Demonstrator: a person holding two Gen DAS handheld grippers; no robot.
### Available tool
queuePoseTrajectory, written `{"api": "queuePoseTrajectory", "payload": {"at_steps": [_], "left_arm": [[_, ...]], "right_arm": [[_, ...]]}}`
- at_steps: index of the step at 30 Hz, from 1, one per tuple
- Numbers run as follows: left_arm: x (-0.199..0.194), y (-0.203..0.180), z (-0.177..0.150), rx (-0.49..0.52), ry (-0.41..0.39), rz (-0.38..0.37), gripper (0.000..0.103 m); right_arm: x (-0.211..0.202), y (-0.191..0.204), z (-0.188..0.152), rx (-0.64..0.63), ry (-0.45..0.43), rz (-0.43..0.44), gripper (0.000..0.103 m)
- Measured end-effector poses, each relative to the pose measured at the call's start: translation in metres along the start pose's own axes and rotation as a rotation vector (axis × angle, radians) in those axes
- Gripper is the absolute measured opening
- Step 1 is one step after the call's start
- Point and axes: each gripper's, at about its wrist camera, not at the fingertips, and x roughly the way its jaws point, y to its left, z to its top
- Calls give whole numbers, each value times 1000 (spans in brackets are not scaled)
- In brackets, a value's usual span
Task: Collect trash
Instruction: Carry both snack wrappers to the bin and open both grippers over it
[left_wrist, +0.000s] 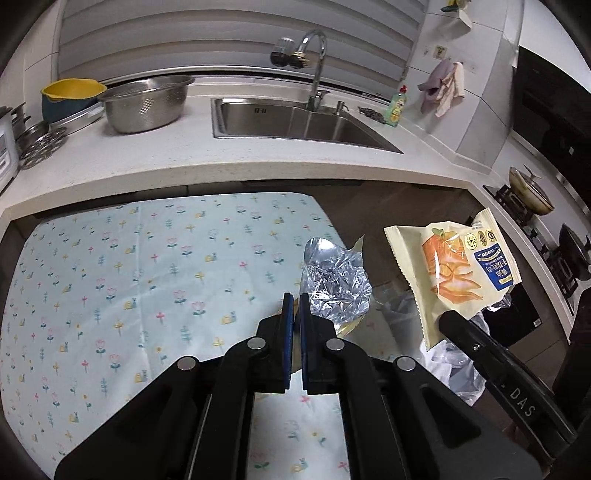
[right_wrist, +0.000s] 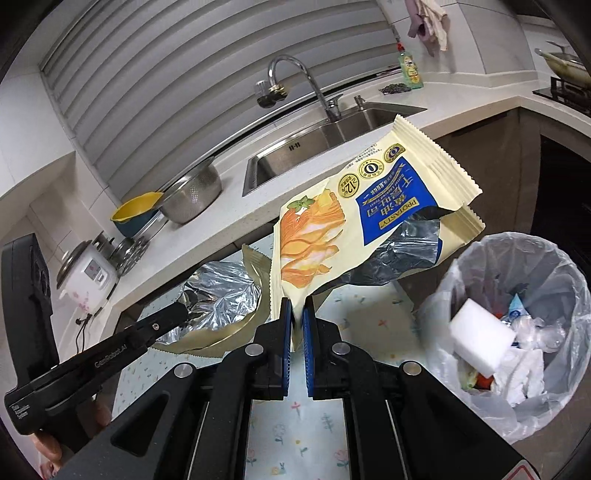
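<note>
My right gripper (right_wrist: 296, 314) is shut on the lower edge of a cream snack wrapper (right_wrist: 354, 229) with orange and blue print, held in the air left of the bin. It also shows in the left wrist view (left_wrist: 454, 273), with the right gripper (left_wrist: 448, 317) below it. My left gripper (left_wrist: 295, 301) is shut on a torn wrapper with a silver foil inside (left_wrist: 334, 284), held over the floral tablecloth's right edge; it shows in the right wrist view (right_wrist: 221, 299) too. The trash bin (right_wrist: 517, 258), lined with a clear bag, holds a white sponge block (right_wrist: 480, 332) and crumpled waste.
A floral tablecloth (left_wrist: 129, 280) covers the table. Behind it runs a white counter (left_wrist: 166, 155) with a steel sink (left_wrist: 295, 122), faucet (left_wrist: 314, 55), colander (left_wrist: 144, 105), yellow bowl (left_wrist: 70, 92) and green soap bottle (left_wrist: 395, 107). A rice cooker (right_wrist: 88, 273) stands left; a stove with pans (left_wrist: 532, 192) stands right.
</note>
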Motion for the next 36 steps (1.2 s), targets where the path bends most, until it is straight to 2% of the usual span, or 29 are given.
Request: {"api": "queuePoseTrajectory", "payload": {"at_steps": [14,22,36], "left_arm": [[9,-111,-11,104,30,-108,3],[20,-146,-16,129,55,-135,3],[43,-183,-23,158,106,-174,3]], "right_arm": [[-62,-87,3,94,-65,-85,7],[-72,-117,4,133,-70,-116,7],[-80,-147,2,173,-79,-143,7]]}}
